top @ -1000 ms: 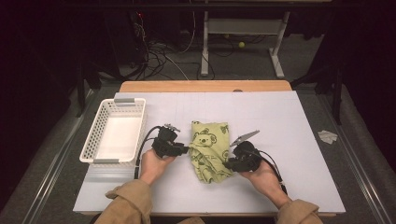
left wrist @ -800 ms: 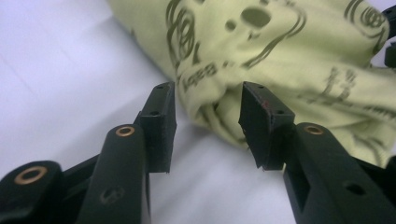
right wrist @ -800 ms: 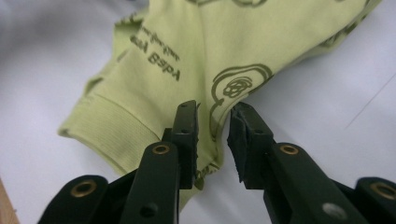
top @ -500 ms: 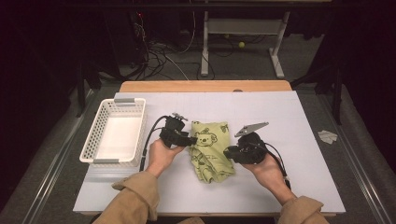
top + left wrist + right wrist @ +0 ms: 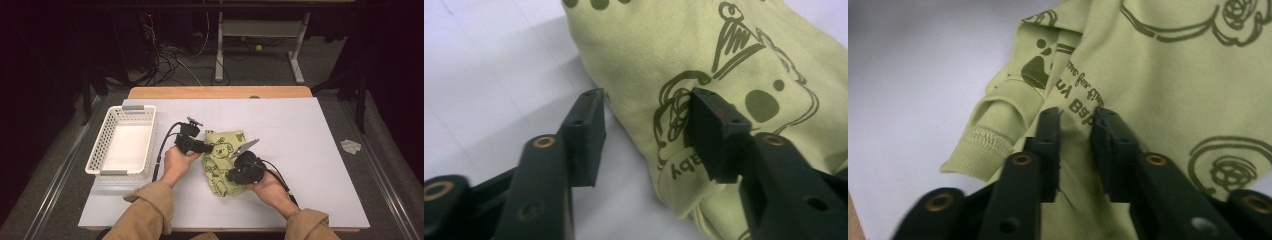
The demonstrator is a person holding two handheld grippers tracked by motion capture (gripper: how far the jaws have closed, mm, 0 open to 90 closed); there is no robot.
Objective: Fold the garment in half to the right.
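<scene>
A light green baby garment [image 5: 223, 143] with dark koala prints lies crumpled in the middle of the white table [image 5: 310, 150]. My left gripper [image 5: 205, 148] is at its upper left edge. In the left gripper view [image 5: 646, 100] the jaws have just been closing a little and stand open: one pad is on the table, the other is over the garment [image 5: 734, 60], and the hem lies loose between them. My right gripper [image 5: 231, 176] lies over the garment's lower right part. Its jaws [image 5: 1075, 117] have just been closing, and now pinch a fold of the printed cloth [image 5: 1173, 75].
A white plastic basket [image 5: 100, 150] stands at the table's left side. A strip of wood [image 5: 220, 92] runs along the far edge. A crumpled paper [image 5: 350, 146] lies on the floor to the right. Cables and a desk frame are behind the table.
The left gripper has moved away from me and right, up to the garment's edge. The right gripper has swung left and nearer, onto the garment.
</scene>
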